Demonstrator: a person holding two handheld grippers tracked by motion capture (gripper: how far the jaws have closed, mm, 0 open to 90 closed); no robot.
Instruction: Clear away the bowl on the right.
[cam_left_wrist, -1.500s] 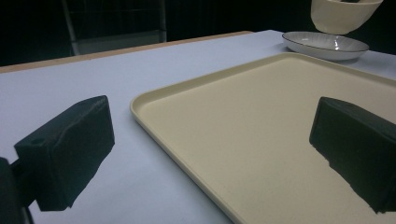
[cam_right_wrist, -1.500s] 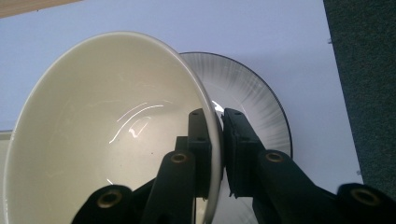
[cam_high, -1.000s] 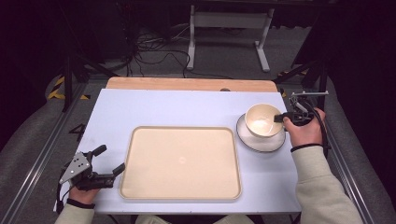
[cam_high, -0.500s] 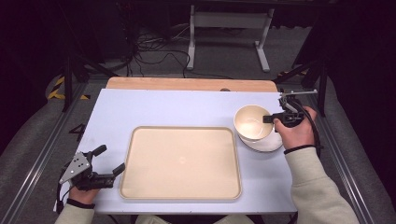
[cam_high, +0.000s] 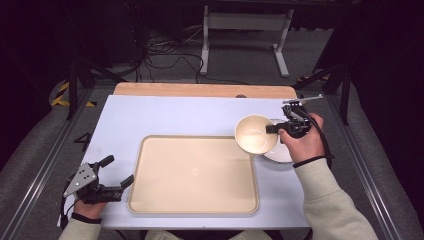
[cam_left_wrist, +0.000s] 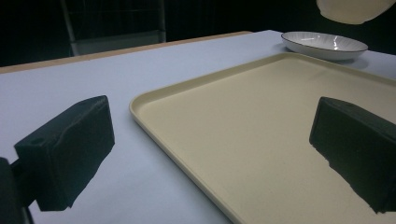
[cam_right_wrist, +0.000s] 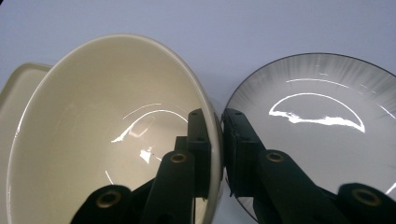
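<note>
one table (cam_high: 165, 117), one beige tray (cam_high: 194, 175), one plate (cam_high: 281, 153), one cream bowl (cam_high: 254, 134) in the air between tray and plate. my right gripper (cam_high: 271, 129) clamps its rim; my left gripper (cam_high: 116, 171) rests with jaws spread, holding nothing.

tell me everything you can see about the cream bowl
The bowl is round, deep and plain cream, glossy like glazed ceramic, with light glinting off its bare inside. The right gripper is shut on its rim, one jaw inside the wall and one outside. It hangs lifted and slightly tilted, clear of the table, over the near right corner of the tray. Beside it on the table lies the white plate with a dark edge. Apart from the jaws, nothing touches the bowl.
</note>
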